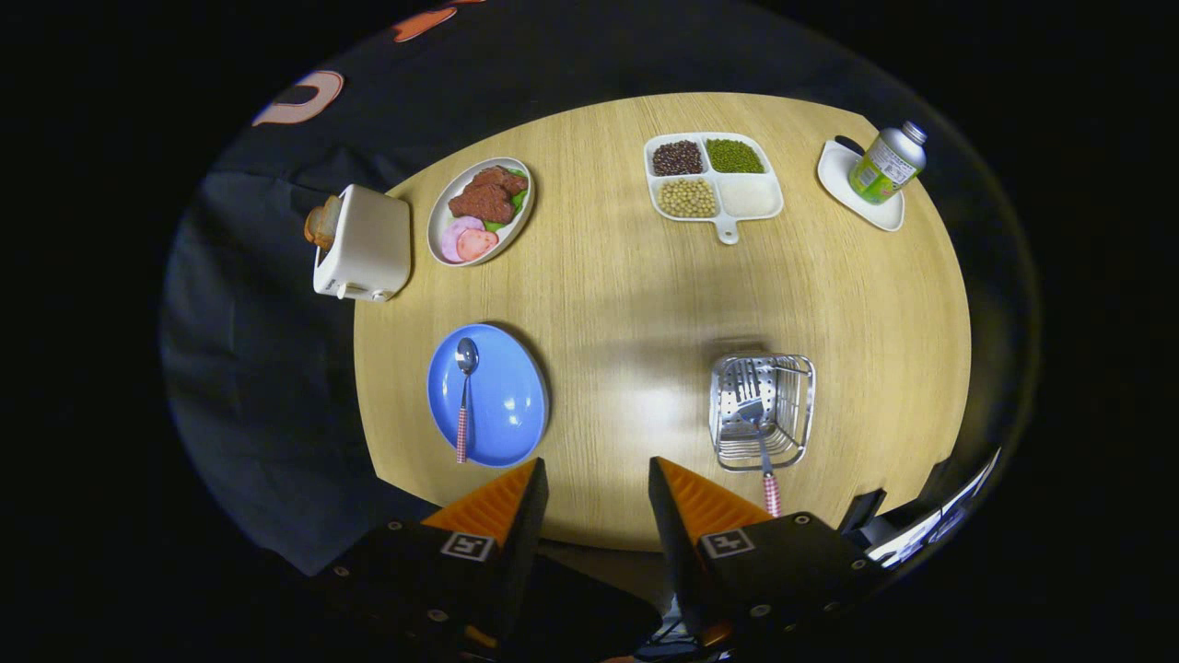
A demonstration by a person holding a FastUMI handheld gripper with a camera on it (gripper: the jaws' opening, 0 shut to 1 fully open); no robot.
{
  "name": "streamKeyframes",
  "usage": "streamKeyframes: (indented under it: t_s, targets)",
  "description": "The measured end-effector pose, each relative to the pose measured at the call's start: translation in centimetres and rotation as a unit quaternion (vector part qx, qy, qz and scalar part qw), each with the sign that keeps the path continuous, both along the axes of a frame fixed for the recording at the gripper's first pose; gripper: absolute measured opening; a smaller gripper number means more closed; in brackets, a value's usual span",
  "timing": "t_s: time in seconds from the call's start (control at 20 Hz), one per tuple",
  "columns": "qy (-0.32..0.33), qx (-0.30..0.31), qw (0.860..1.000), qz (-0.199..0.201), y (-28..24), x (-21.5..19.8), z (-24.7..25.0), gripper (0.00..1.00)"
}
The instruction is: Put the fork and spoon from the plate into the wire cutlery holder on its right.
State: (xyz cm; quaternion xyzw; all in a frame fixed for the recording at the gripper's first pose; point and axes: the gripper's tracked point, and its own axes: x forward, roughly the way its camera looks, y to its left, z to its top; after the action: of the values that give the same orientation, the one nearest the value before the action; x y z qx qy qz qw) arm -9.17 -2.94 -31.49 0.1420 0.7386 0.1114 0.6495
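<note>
We are viewing a round wooden table (636, 304) from above, looking along the two fingers of the gripper (597, 488). The fingers are standing wide apart and are holding nothing; bare tabletop is showing in the gap between them.

Ahead of the left finger, a blue plate (502, 405) is sitting near the table's near edge. The spoon (464, 396) is lying on the left part of this plate, with its bowl pointing away from us and its red-and-white checked handle pointing toward us.

Ahead of the right finger, the wire cutlery holder (763, 410) is standing on the table, to the right of the plate and well apart from it. The fork (757, 433) is already resting in the holder: its tines are lying inside the basket and its checked handle is sticking out over the near rim, toward the right finger.

Beyond these items, we are noting the following:
- A white toaster (367, 247) with a slice of bread is standing at the table's left edge.
- An oval dish of food (481, 210) is sitting just beside the toaster.
- A white four-compartment tray (714, 184) is holding dark beans, green beans, pale beans and white grains.
- A bottle (886, 164) with a green label is standing on a small white dish (857, 189) at the far right.
</note>
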Motion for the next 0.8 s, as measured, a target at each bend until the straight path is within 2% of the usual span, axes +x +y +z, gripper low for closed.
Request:
streamKeyframes:
  t_s: [0.1, 0.2, 0.6, 0.8]
  targets:
    - [-0.005, 0.005, 1.000, 0.003, 2.4, -0.3, -0.1, 0.86]
    - [-0.003, 0.011, 1.000, 0.005, 5.0, -0.8, -0.1, 0.93]
    - [0.021, 0.015, 0.998, 0.050, 15.1, -3.0, -2.8, 0.95]
    - [0.037, 0.000, 0.998, 0.055, 18.6, -3.4, -5.0, 0.96]
